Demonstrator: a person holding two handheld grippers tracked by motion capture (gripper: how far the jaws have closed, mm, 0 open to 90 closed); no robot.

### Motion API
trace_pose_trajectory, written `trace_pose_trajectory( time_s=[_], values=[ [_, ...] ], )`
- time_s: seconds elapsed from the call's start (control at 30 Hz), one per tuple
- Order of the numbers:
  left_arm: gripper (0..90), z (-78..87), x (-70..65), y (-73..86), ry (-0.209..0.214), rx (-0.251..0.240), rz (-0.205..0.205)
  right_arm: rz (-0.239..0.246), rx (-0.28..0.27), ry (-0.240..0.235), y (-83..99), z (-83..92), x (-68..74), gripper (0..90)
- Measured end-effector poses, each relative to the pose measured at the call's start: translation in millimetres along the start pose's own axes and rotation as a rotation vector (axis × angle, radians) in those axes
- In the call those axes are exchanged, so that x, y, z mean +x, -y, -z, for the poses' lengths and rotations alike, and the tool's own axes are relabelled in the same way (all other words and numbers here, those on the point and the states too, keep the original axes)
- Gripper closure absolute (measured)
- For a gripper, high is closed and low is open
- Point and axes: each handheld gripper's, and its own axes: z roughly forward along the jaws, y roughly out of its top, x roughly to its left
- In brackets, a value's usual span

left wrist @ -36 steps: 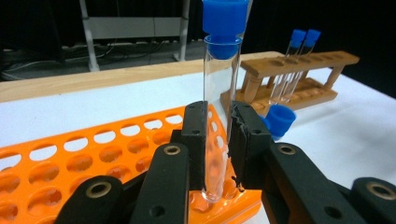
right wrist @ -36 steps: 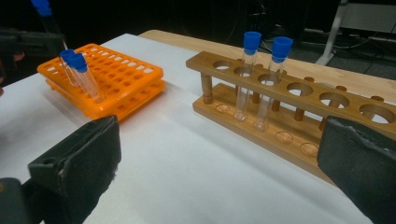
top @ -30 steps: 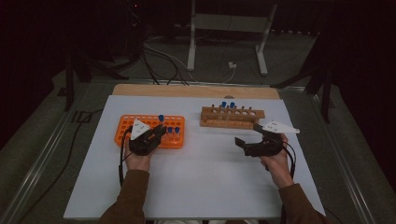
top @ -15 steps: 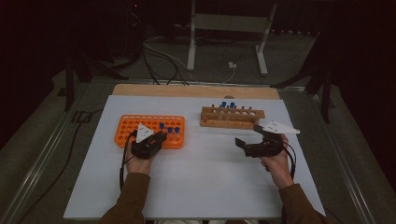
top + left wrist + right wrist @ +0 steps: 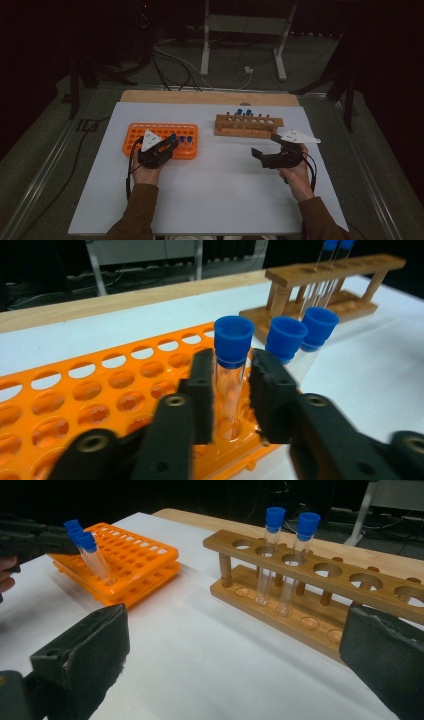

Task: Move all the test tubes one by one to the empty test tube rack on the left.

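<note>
— While the left claw (image 5: 231,370) worked at the orange plastic rack (image 5: 100,390), what exactly did it have?

— It was pinching a clear, blue-capped test tube (image 5: 230,395), with one pad on each side of the wall just under the cap. The jaws had only just eased by a hair, but the test tube was between them and its foot sat in a hole of the orange plastic rack. Two more capped tubes stood just beyond it, toward 1 o'clock in the left gripper view.

— And seen from above?

— The orange plastic rack (image 5: 145,132) lay at about 10 o'clock from the middle of the white surface (image 5: 215,200). The left claw (image 5: 167,145) was at that rack's 5 o'clock corner. The wooden rack with round holes (image 5: 248,131) stood at roughly 1 o'clock and carried two capped tubes.

— The other hand?

— The right claw (image 5: 267,145) was spread wide with nothing between its jaws, hanging near the wooden rack at that rack's 5 o'clock.

— How would you expect the test tube to handle?

— I judged it light, stiff and thin-walled, also smooth, so it could slip or crack under a hard squeeze. The hold just below the cap looked right to me, since the cap's rim would catch on the pads if it slid. A straight pull upward seemed wise, because tilting could bind it in the hole or knock its neighbours.
</note>
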Motion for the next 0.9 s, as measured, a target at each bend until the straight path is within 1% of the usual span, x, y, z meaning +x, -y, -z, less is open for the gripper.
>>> trace_pose_trajectory(
  time_s=[0.03,0.1,0.2,0.3,0.37,0.43,0.57,0.67,0.73,0.77,0.83,0.87,0.9],
  values=[
    [77.3,-0.3,-0.3,0.3,0.006,0.005,0.001,0.001,0.001,-0.001,-0.3,-0.2,0.5,0.1],
    [77.9,-1.5,-1.3,1.4,0.008,0.024,-0.012,0.002,-0.001,-0.001,-1.4,-0.7,1.5,0.1],
    [77.8,-0.7,-1.9,1.3,0.01,0.034,-0.015,0.01,-0.008,0.0,-4.9,-1.4,2.5,0.1],
    [77.0,1.2,-0.2,1.4,0.001,0.037,0.0,0.011,-0.019,-0.002,-10.2,-2.1,3.1,0.1],
    [68.9,3.3,1.1,2.8,0.006,0.029,0.021,0.018,-0.022,0.001,-14.5,-2.9,3.5,0.1],
    [63.0,7.4,1.4,3.2,-0.004,0.023,0.028,0.025,-0.025,0.003,-19.2,-3.5,3.8,0.1],
    [55.9,20.2,3.2,2.8,-0.002,-0.006,0.067,0.035,-0.027,0.014,-27.5,-4.7,1.7,0.1],
    [51.6,30.3,4.0,4.4,0.005,-0.016,0.072,0.038,-0.024,0.021,-32.2,-6.4,0.0,0.1],
    [49.2,36.9,5.2,6.4,0.025,-0.022,0.084,0.043,-0.02,0.028,-34.9,-8.4,-0.7,0.1],
    [47.9,40.3,4.9,7.4,0.021,-0.029,0.084,0.047,-0.018,0.03,-36.1,-9.6,-1.3,0.1],
    [39.0,47.7,4.0,8.9,0.005,-0.036,0.079,0.047,-0.012,0.036,-38.3,-12.4,-2.8,0.1],
    [33.9,50.1,3.8,9.5,0.001,-0.042,0.085,0.046,-0.011,0.037,-40.0,-13.9,-3.5,0.1],
    [30.6,52.9,3.9,10.3,-0.001,-0.05,0.093,0.044,-0.011,0.038,-41.2,-14.7,-3.7,0.1]
  ],
)
